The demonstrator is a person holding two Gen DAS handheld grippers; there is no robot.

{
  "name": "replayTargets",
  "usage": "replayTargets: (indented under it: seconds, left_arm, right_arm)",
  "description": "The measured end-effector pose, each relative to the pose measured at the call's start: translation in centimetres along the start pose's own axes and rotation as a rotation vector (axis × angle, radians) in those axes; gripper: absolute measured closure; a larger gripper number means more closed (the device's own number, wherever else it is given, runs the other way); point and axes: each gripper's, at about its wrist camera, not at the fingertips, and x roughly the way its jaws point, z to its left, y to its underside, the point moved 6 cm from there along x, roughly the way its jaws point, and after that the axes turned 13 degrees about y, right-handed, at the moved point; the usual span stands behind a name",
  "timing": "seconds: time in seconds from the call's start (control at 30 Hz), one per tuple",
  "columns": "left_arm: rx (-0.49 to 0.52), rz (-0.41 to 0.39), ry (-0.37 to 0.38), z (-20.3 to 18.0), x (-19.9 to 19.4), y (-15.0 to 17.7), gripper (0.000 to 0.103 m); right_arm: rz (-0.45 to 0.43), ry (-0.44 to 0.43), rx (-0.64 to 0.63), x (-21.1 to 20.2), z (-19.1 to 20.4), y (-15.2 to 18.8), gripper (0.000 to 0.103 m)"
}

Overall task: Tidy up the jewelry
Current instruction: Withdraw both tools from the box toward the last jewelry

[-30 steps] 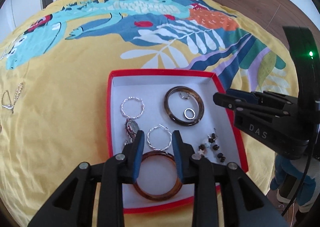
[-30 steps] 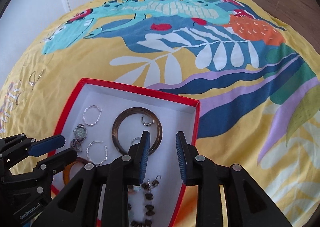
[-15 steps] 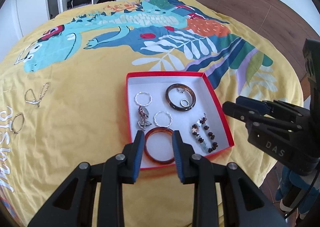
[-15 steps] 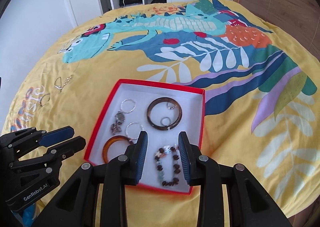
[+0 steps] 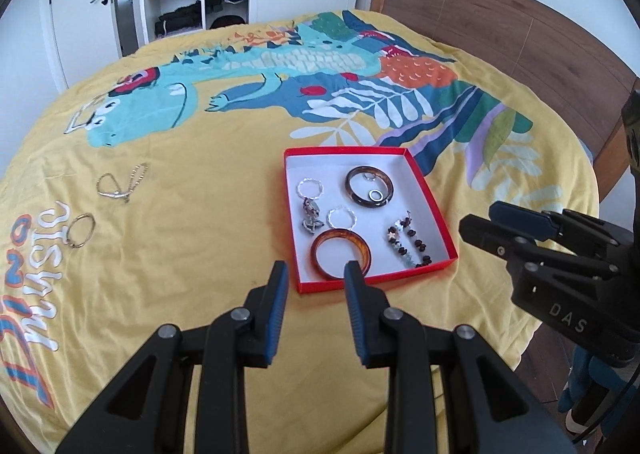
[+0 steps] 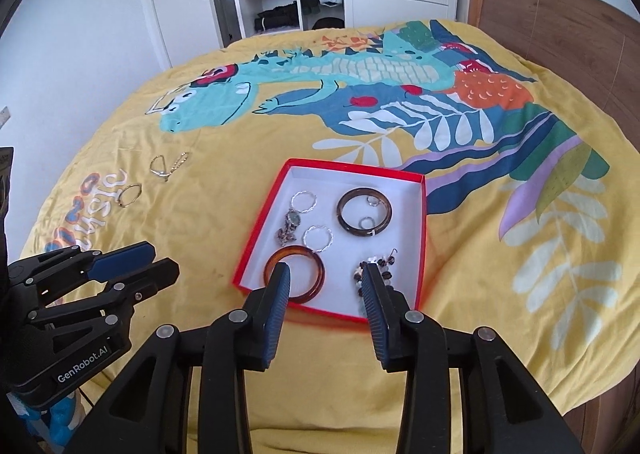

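Both claws, left claw (image 5: 313, 277) and right claw (image 6: 325, 279), hang parted, gripping nothing. At frame left on the bed (image 5: 192, 158), the thin chain (image 5: 120, 184) looks light, limp; pinch its loop.

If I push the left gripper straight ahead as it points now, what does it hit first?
Probably the near rim of the red cardboard box, then the amber bangle just inside. The left gripper is open; its height above the yellow bedspread is unclear.

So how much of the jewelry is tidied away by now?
Most of it: the red box holds two bangles, hoops, a watch and a beaded bracelet. Both claws, left and right, are open and empty. A chain and gold ring remain on the bedspread.
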Motion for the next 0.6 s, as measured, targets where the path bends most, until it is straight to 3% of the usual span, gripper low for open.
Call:
replayTargets:
  seconds: [0.1,0.17,0.6]
  left_arm:
    - [0.005,-0.038,-0.045,-0.1,-1.9,0.5,0.075]
    - [0.013,-0.063,-0.074,-0.1,-3.1,0.8,0.066]
    - [0.021,-0.188,-0.188,0.9,-10.2,2.7,0.064]
  right_arm:
    - [-0.015,0.000,0.006,-1.3,0.1,0.6,0.061]
    - [-0.024,-0.004,0.011,-2.1,0.1,1.1,0.060]
    - [-0.067,-0.058,0.021,-6.1,2.5,3.6,0.055]
